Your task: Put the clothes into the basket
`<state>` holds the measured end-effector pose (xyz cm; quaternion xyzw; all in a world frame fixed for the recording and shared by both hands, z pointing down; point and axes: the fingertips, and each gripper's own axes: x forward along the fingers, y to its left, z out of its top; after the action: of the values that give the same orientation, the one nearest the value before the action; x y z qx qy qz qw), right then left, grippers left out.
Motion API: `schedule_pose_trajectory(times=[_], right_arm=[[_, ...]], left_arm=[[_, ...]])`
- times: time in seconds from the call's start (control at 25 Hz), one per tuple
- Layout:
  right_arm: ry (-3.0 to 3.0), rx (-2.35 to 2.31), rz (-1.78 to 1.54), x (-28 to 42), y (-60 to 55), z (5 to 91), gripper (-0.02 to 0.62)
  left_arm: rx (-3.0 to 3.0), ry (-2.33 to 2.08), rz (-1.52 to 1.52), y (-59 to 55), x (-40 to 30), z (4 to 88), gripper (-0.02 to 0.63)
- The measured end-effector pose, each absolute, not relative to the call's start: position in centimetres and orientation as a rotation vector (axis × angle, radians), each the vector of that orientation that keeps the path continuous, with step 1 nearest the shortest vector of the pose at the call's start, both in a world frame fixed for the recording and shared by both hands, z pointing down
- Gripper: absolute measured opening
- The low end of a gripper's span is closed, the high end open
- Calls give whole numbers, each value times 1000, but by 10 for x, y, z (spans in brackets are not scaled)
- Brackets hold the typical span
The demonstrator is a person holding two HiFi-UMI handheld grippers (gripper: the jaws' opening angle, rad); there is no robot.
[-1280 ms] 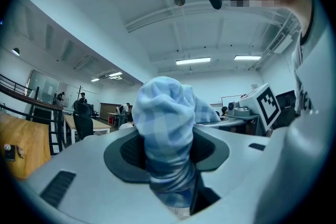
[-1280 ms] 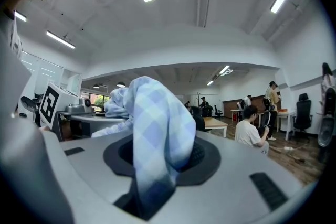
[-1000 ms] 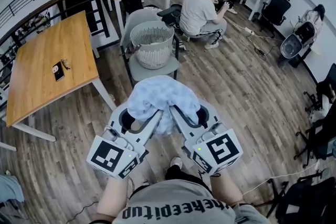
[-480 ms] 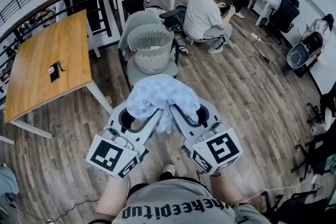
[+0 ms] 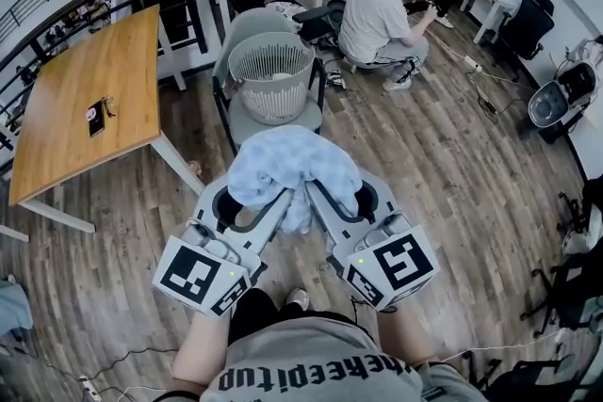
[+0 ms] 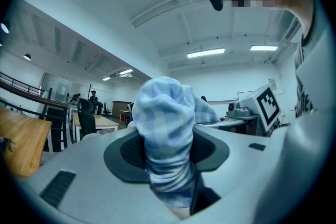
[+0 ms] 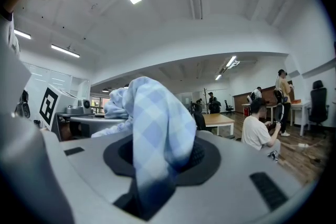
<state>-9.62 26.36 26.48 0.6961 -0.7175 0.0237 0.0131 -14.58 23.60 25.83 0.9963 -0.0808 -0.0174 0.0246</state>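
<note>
A light blue checked garment [image 5: 292, 169] is bunched up and held between both grippers in front of the person. My left gripper [image 5: 273, 202] is shut on one fold of it, seen as checked cloth [image 6: 168, 134] pinched between its dark pads. My right gripper [image 5: 316, 198] is shut on another fold of the cloth [image 7: 155, 139], which drapes over its jaws. A white slatted laundry basket [image 5: 273, 75] stands on the seat of a grey chair [image 5: 250, 122] just beyond the garment. Something pale lies at the basket's bottom.
A wooden table [image 5: 89, 99] with a phone [image 5: 95, 115] stands at the left, with a railing behind it. A seated person [image 5: 377, 14] in a grey shirt is beyond the basket at the right. Office chairs [image 5: 523, 19] and cables lie at the right on the wood floor.
Both grippers have carried the garment forward toward the chair; the basket now sits closer to the cloth and lower in the head view. The grip on the cloth is unchanged.
</note>
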Motion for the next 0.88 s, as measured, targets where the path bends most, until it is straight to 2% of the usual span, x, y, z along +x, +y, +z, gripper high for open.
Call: schedule_pose_trajectory(times=[0.88], right_arm=[[-2195, 2207, 114, -84, 233, 272, 146]], left_arm=[[3059, -205, -16, 204, -133, 266, 198]])
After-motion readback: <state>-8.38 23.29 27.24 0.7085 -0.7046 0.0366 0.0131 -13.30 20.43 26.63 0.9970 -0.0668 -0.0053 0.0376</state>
